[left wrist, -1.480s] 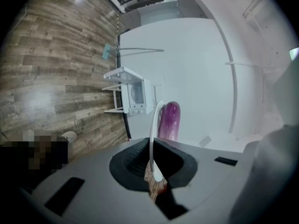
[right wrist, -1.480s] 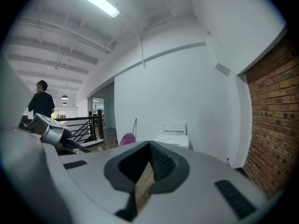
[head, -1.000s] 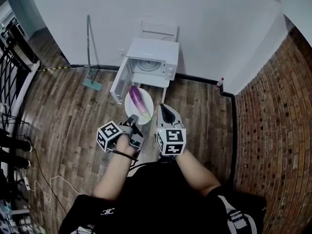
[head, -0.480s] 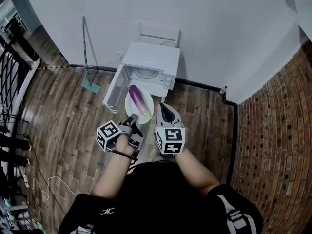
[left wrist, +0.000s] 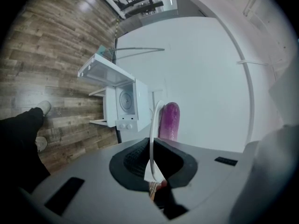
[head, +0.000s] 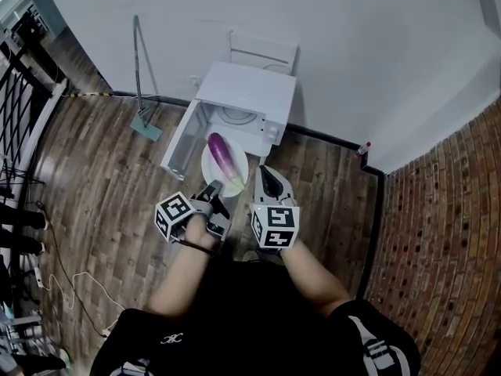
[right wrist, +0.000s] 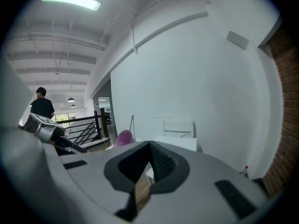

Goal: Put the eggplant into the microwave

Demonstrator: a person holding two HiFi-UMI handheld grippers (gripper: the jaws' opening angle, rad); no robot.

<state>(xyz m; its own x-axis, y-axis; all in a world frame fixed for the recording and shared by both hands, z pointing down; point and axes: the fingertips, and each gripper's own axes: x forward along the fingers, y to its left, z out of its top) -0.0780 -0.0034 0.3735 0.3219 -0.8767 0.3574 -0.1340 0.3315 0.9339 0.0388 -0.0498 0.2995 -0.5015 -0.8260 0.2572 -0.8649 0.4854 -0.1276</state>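
Note:
A purple eggplant (head: 223, 157) lies on a white plate (head: 210, 168) held in the air just in front of the white microwave (head: 252, 92). The microwave's door (head: 180, 138) swings open to the left and shows the turntable inside. My left gripper (head: 214, 189) is shut on the plate's near rim. In the left gripper view the rim (left wrist: 152, 125) stands edge-on between the jaws of the left gripper (left wrist: 152, 143), with the eggplant (left wrist: 169, 120) behind it. My right gripper (head: 262, 171) is shut and empty, beside the plate's right edge. The right gripper view shows the eggplant's tip (right wrist: 124, 137).
The microwave sits on a small white stand against the white wall, with a white chair (head: 262, 49) behind it. A mop (head: 141, 77) leans on the wall to the left. A small bottle (head: 364, 147) stands by the skirting. A brick wall (head: 438, 249) is on the right; black railings (head: 19, 108) and cables are on the left.
Both grippers and the plate with the eggplant have moved forward toward the microwave, which now looks nearer. The grip on the plate is unchanged.

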